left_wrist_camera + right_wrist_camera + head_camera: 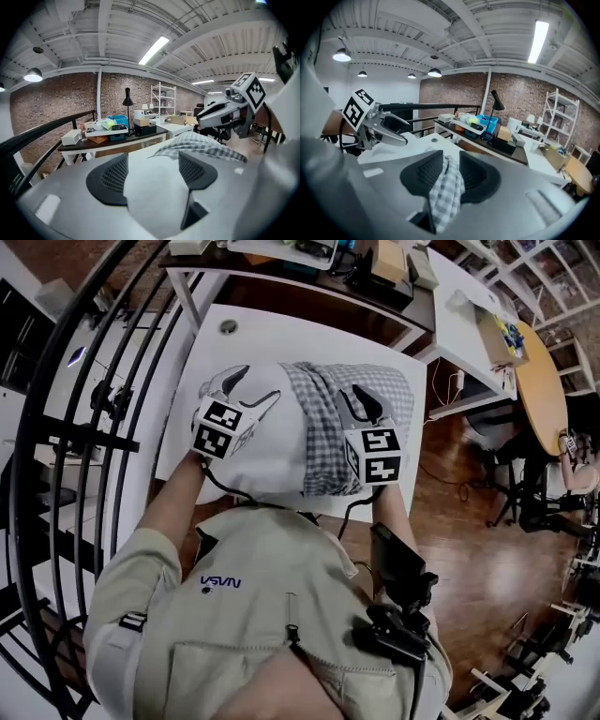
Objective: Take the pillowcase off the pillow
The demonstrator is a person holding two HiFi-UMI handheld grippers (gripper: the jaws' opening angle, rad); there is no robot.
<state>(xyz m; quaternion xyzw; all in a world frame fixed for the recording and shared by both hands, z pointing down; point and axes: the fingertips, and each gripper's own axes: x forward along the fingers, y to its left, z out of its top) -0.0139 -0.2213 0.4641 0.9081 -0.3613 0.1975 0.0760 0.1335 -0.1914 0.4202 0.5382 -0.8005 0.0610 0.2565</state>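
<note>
Checked pillowcase [323,432] cloth sits clenched between the jaws of the right gripper [362,401] at three o'clock for peeling, while the left gripper [234,382] hangs with jaws released over the white pillow [272,451].

The pillow [272,457] is white and soft, and it lies flat on the white counter [281,334]. Its left part is bare. The pillowcase [319,442] is a grey-and-white checked cloth. It covers only the right part of the pillow, and it is wrinkled along the edge where the bare part begins. One narrow fold of the pillowcase is pinched between the right tongs [451,164].
</note>
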